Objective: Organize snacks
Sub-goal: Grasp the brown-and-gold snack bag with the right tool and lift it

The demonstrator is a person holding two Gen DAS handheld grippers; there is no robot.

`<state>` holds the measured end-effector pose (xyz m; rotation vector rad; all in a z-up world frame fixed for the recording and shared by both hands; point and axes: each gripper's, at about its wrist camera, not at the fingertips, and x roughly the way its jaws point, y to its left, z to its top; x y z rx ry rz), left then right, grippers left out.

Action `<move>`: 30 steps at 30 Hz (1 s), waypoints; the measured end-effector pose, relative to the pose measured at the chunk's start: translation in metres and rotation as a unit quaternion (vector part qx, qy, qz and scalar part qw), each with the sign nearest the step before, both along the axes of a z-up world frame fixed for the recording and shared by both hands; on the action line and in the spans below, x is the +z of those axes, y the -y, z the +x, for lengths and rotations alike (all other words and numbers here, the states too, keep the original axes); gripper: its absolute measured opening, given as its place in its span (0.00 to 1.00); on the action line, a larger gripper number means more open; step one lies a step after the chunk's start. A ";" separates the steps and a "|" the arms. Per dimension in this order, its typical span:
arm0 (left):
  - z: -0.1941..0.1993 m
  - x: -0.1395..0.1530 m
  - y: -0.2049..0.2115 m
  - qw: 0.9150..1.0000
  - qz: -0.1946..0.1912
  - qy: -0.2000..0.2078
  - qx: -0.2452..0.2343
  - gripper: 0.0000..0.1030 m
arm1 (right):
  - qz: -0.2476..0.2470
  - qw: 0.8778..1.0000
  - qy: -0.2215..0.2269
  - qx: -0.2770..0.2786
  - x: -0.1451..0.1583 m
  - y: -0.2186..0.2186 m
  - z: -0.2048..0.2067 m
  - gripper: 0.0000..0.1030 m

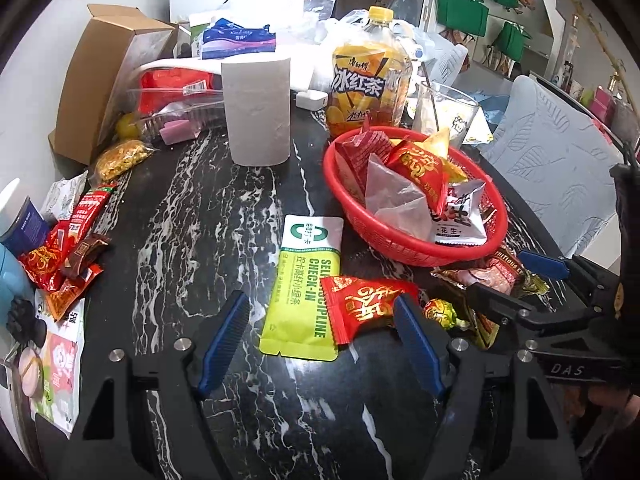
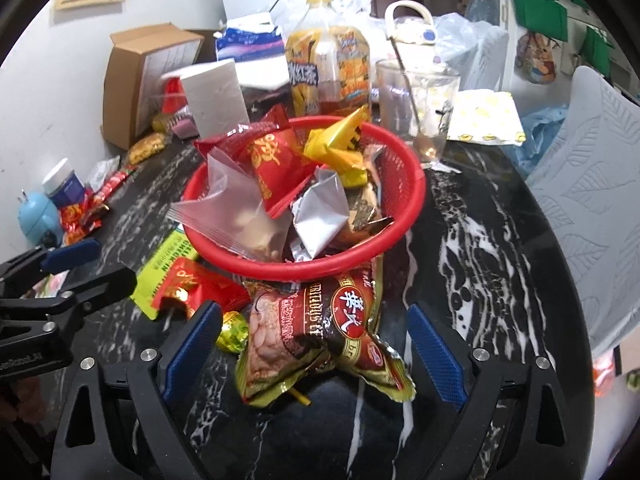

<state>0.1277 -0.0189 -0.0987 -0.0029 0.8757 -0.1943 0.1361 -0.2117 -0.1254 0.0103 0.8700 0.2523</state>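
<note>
Snacks lie loose on the black marble table (image 1: pixel 192 216), many already heaped in the red basket (image 2: pixel 404 216) near its far side.

Right gripper (image 2: pixel 316 350): jaws wide, pads clear of everything. Peanut bag (image 2: pixel 316 320) sits between them on the table, its top tucked against the basket's near rim. No grip on it.

Left gripper (image 1: pixel 322 338): jaws about half apart, nothing pinched. Between them, the green sachet (image 1: pixel 306 280) and the red candy pack (image 1: pixel 366 300) overlapping its lower right corner. Gold foil sweet (image 1: pixel 440 312) just beside the right-hand pad.

Judgement on the step: right is lined up for the peanut bag. Best to come down over its puffy middle, not the crimped corner, and close firmly enough that the slick foil does not slide. Lift clear of the rim before carrying over; the basket is piled high, so a low pass could knock packs out. Left should pick the red pack alone, off the sachet.

Writing: sachet reads "CHECK-IN", with part of "DISCIPLINE". Iced tea bottle (image 1: pixel 368 80) behind the basket reads 冰红茶. White pack (image 1: pixel 460 220) in the basket shows 花生. Peanut bag's red seal is legible only in part.

Further out: toilet roll (image 1: pixel 258 112), glass (image 2: pixel 420 104), cardboard box (image 1: pixel 104 76) by the far left edge.
</note>
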 end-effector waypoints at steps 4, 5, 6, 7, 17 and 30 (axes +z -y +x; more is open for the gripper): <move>0.000 -0.002 0.002 1.000 0.002 -0.003 -0.002 0.71 | -0.005 1.000 -0.017 0.001 -0.009 0.000 0.004 0.84; -0.001 -0.002 0.003 1.000 0.003 -0.003 -0.004 0.71 | -0.003 1.000 -0.020 0.002 -0.011 0.000 0.004 0.71; -0.001 -0.002 0.004 1.000 0.003 -0.003 -0.005 0.71 | 0.000 1.000 -0.024 0.005 -0.012 0.001 0.004 0.69; -0.002 -0.001 0.005 1.000 0.002 -0.003 -0.007 0.71 | 0.005 1.000 -0.027 0.008 -0.012 0.002 0.003 0.66; -0.019 0.003 0.031 0.999 -0.001 0.000 -0.043 0.71 | 0.026 0.999 -0.021 -0.014 -0.005 0.023 -0.021 0.56; -0.025 -0.004 0.086 0.995 -0.005 -0.011 -0.103 0.71 | 0.055 0.996 -0.021 -0.061 -0.004 0.075 -0.054 0.56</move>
